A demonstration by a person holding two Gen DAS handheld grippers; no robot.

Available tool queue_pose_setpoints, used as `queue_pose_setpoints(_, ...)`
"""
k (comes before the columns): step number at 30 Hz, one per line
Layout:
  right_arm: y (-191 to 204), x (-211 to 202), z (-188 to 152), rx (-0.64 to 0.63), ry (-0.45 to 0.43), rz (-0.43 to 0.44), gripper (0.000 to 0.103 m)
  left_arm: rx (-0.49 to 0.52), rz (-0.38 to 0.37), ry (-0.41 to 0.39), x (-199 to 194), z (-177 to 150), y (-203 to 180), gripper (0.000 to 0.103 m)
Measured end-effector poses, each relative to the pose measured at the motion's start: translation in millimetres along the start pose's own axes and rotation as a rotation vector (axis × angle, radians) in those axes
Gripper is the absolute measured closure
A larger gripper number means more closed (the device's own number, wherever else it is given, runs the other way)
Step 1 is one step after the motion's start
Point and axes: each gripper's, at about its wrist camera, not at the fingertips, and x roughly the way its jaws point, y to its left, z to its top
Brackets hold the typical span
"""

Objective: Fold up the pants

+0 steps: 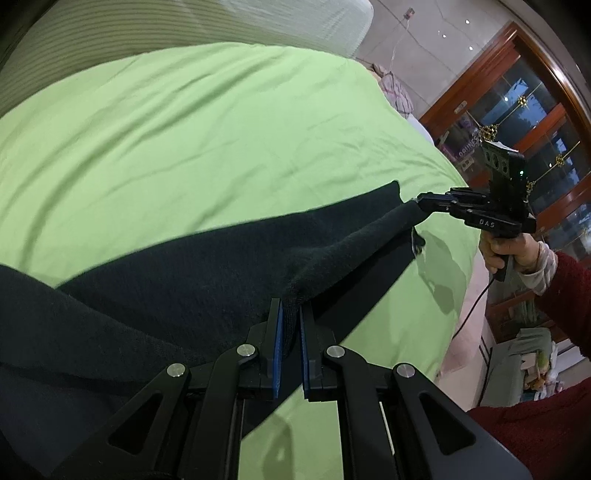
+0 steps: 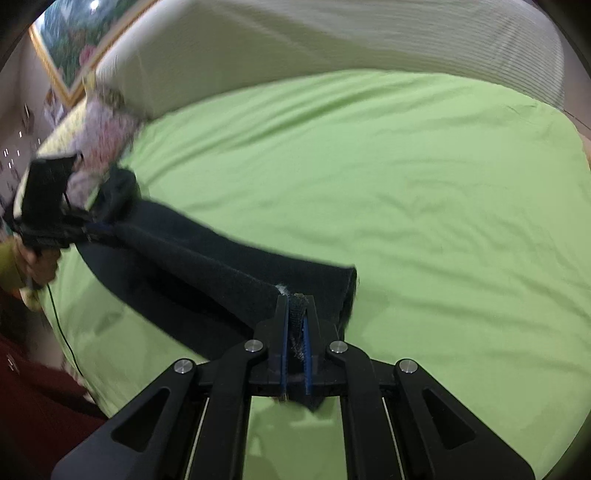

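Green bedsheet (image 1: pixel 192 122) covers the wide bed on which the work is done, wrinkled and bright under both cameras. From the left wrist camera, the left gripper (image 1: pixel 291 325) has its blue-padded fingers (image 1: pixel 277 343) closed on a thick fold of the dark pants (image 1: pixel 177 280), the cloth bunched in the narrow gap between the pads. From that pinch the fabric runs up and to the right as a raised ridge to the right gripper (image 1: pixel 423 202), whose jaws are closed on the far end of the garment; the person's right hand (image 1: pixel 508 251) holds its handle, with a dark red sleeve (image 1: pixel 565 291) behind the wrist. The rest of the pants spreads left over the sheet and drapes low.

Seen through the right wrist camera, the right gripper (image 2: pixel 295 314) clamps a rolled edge of the pants (image 2: pixel 207 258), a bit of white fluff showing at the tip. The lifted leg stretches away to the left gripper (image 2: pixel 98 229), blurred, which grips the other end. A pale striped bedding (image 2: pixel 332 33) lies along the far side of the bed, and a framed picture (image 2: pixel 85 33) hangs on the wall beyond. Wooden glazed doors (image 1: pixel 535 110) stand to the right in the left view.
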Motion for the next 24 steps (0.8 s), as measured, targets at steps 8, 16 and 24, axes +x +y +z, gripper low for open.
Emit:
queue_pose_setpoints(8, -1.1, 10.4, 0.3, -0.049, 0.042, -0.096, 0.096, 0.009, 0.001, 0.023, 17.1, -10.5, -13.0, 0.096)
queue_pose_setpoints(16, 2.4, 27.9, -13.2, -0.015, 0.126, -0.127, 0.084, -0.062, 0.040, 0.094, 36.5, -27.1, -11.3, 0.083)
queue_pose_setpoints(24, 7.2, -18.3, 6.1, 0.132, -0.054, -0.157, 0.046, -0.259, 0.028, 0.003, -7.5, -41.2, 7.9, 0.049)
